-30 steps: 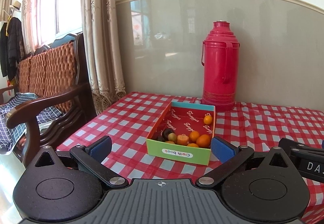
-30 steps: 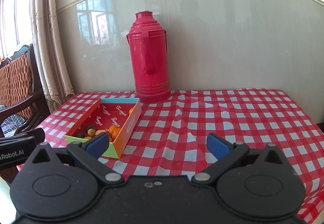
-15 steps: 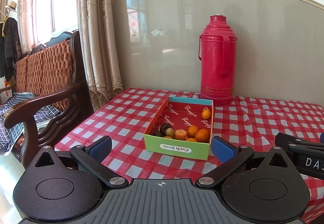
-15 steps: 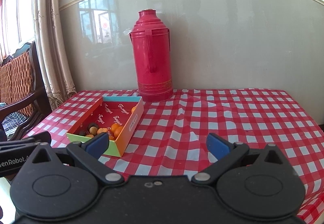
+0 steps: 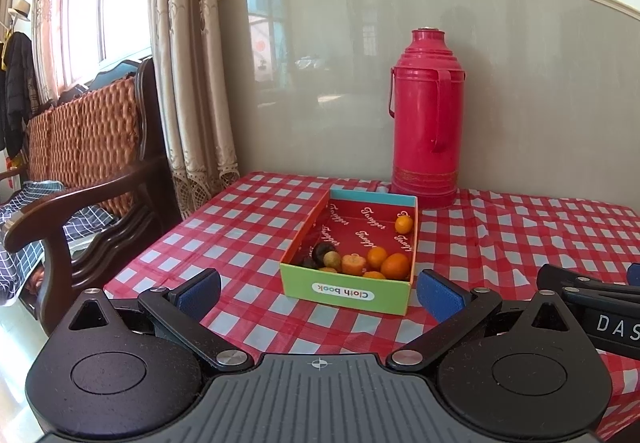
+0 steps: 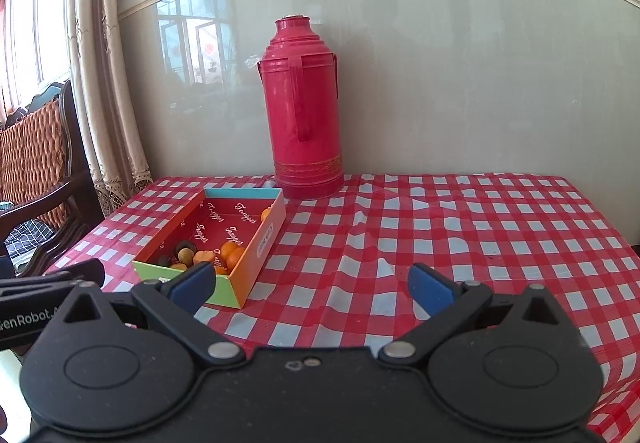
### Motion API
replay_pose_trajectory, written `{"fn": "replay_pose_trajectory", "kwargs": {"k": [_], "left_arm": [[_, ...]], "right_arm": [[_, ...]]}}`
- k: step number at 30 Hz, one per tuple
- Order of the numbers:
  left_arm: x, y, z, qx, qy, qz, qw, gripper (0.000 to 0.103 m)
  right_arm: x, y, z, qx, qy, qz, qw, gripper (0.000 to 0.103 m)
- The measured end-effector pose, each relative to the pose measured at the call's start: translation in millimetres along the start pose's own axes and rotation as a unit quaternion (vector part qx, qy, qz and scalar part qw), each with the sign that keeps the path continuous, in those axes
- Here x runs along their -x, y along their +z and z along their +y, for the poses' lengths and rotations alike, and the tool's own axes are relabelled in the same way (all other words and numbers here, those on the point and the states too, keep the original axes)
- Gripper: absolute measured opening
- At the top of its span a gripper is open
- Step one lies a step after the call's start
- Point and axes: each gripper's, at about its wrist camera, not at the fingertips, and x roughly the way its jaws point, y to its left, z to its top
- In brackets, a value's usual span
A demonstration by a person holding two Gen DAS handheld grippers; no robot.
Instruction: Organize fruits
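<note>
Both grippers, left (image 5: pixel 319 293) and right (image 6: pixel 310 285), hung spread and empty; ahead, small fruits (image 5: pixel 362 261) risked rolling from the box (image 5: pixel 346 289).

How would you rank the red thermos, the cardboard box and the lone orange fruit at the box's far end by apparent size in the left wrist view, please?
1. Red thermos
2. Cardboard box, nearer the camera, so unsure
3. Lone orange fruit

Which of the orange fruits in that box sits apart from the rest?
The small orange fruit near the box's far right corner, toward the red thermos. The other fruits crowd together at the near end.
</note>
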Motion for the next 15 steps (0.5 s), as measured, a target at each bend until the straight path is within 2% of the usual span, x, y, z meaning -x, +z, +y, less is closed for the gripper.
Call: {"fn": "replay_pose_trajectory", "kwargs": {"k": [15], "left_arm": [[-2.8,-0.6,-1.1,0.005,-0.005,0.007,1.0000,0.103]], "right_arm": [[-2.6,-1.3,-1.1,0.000,0.000,0.003,1.000,0.097]]}}
